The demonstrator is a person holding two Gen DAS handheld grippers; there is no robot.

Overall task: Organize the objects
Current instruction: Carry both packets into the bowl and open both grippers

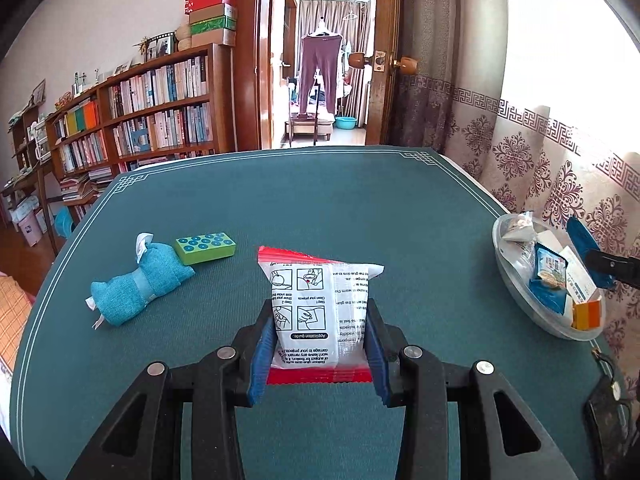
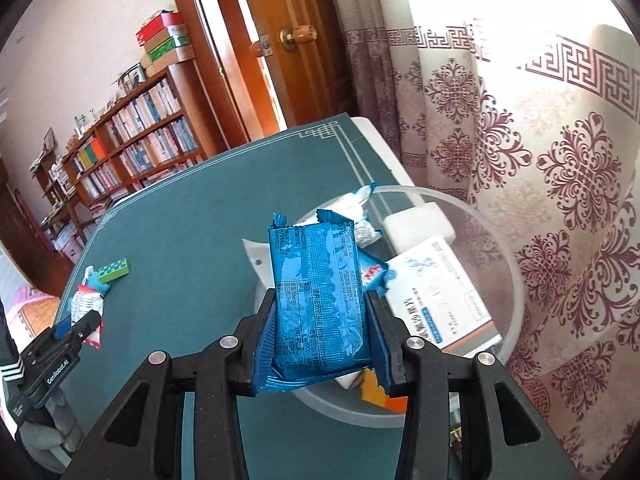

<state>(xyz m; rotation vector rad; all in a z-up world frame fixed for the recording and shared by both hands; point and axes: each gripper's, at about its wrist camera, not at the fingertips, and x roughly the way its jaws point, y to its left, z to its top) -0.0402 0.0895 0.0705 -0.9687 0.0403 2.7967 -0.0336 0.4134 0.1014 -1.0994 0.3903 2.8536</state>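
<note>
My left gripper [image 1: 320, 320] is shut on a white and red packet [image 1: 316, 304] printed with instruction pictures, held just above the green table mat [image 1: 320, 200]. My right gripper [image 2: 320, 312] is shut on a blue snack wrapper [image 2: 316, 292] and holds it over the near rim of a clear round plastic tray [image 2: 516, 280]. The tray holds a white medicine box [image 2: 440, 296], a white block [image 2: 416, 224] and other small packets. In the left wrist view the tray [image 1: 516, 276] sits at the table's right edge, with the right gripper [image 1: 600, 264] above it.
A blue rolled cloth [image 1: 132, 284] and a green studded toy brick [image 1: 204, 246] lie on the left of the mat. A patterned curtain [image 2: 560, 160] hangs right behind the tray. Bookshelves [image 1: 132, 120] and an open door [image 1: 320, 60] stand beyond the table.
</note>
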